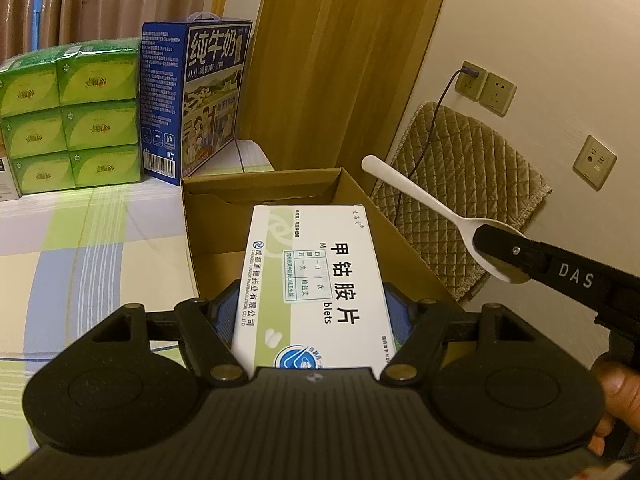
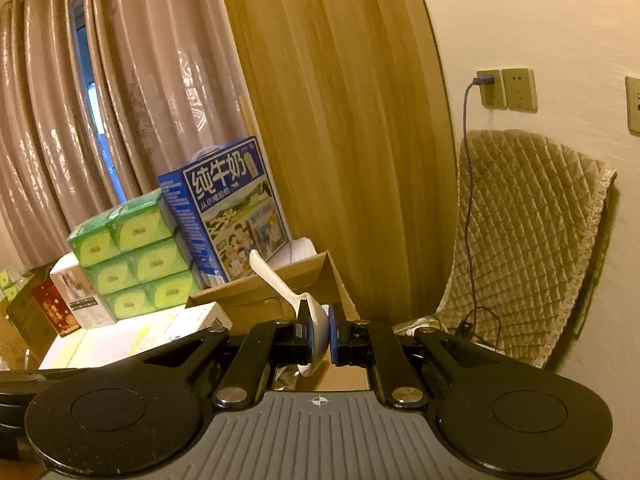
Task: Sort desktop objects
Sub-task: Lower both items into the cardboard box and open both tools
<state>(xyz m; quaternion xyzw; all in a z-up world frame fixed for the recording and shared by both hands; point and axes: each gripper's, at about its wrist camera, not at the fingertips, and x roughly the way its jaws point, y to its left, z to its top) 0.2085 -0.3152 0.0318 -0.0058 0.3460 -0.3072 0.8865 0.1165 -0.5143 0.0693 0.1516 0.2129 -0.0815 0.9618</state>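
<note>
Your left claw point(image 1: 316, 320) is clamped on a white-and-green cardboard medicine box point(image 1: 316, 280) printed with black Chinese characters, held over the open brown cardboard carton point(image 1: 208, 240) on the striped worktop point(image 1: 80, 248); the box hides the carton's floor. Your right claw point(image 2: 319, 330) pinches the bowl of a white plastic spoon point(image 2: 280, 284), handle angled up and away. Only the right wrist view shows both blue pads point(image 2: 334, 332) touching it; the left shows just one black finger.

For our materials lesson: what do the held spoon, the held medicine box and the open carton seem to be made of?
Spoon: probably plastic; white, smooth, faintly glossy.
Medicine box: thin printed card with a slight sheen and crisp folded edges.
Carton: plain brown corrugated cardboard, matte, with flaps folded.
</note>
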